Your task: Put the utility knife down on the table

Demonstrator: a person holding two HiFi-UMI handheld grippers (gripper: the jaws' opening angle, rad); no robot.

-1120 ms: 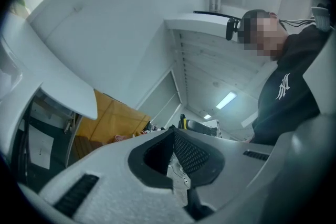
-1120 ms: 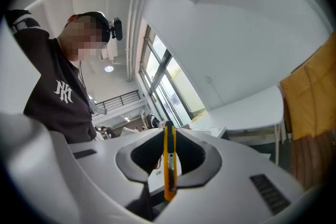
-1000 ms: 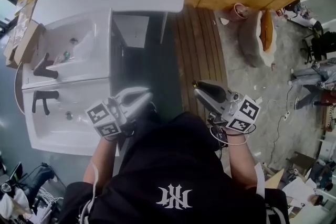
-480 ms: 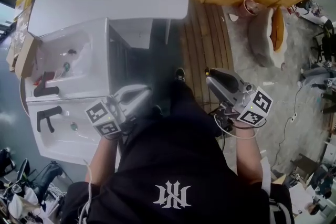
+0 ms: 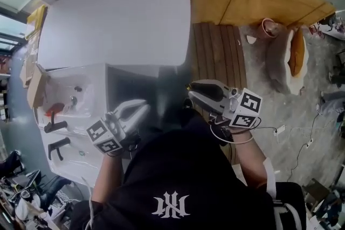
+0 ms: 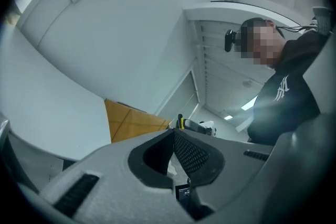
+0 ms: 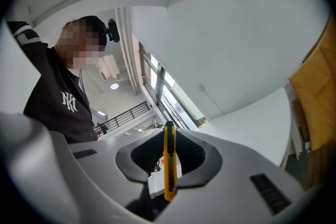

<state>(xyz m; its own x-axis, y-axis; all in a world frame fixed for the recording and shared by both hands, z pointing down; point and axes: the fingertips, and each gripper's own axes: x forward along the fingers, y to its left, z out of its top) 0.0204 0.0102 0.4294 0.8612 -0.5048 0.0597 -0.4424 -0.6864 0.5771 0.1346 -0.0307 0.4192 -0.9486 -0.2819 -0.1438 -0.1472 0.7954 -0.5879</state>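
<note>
- Right gripper view: our right gripper point(image 7: 169, 136) clamps the utility knife point(image 7: 169, 165) lengthwise.
- The table point(image 5: 118, 19) lies ahead, leftward.
- Our left gripper point(image 6: 174, 135) is closed, empty.

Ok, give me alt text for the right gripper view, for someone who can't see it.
A yellow utility knife is clamped edge-on between the jaws of the right tongs. A white table lies beyond at right, a person in a dark shirt at left.
</note>
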